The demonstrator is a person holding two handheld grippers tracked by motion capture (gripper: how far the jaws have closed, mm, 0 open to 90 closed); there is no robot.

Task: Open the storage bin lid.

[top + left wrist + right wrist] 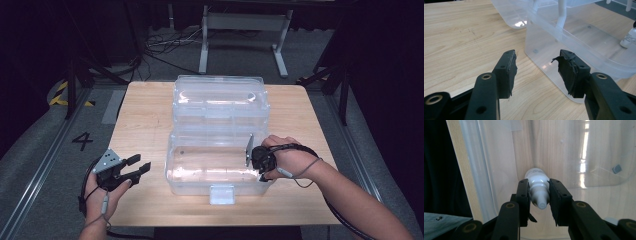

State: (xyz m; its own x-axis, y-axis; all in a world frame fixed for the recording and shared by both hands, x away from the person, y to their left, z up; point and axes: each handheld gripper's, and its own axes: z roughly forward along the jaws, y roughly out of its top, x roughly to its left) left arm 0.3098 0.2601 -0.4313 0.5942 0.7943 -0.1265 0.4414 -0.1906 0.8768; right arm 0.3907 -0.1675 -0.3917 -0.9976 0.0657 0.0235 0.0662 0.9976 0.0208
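A clear plastic box with its lid swung open behind it stands mid-table. My right gripper hangs over the box's right end, shut on a small white dropper bottle whose cap points back toward the camera. The bottle also shows through the box wall in the left gripper view. My left gripper rests open on the table left of the box, nothing between its fingers.
The wooden table has bare surface left and right of the box. A latch tab juts from the box's front. Beyond the table are a white frame and cables on the floor.
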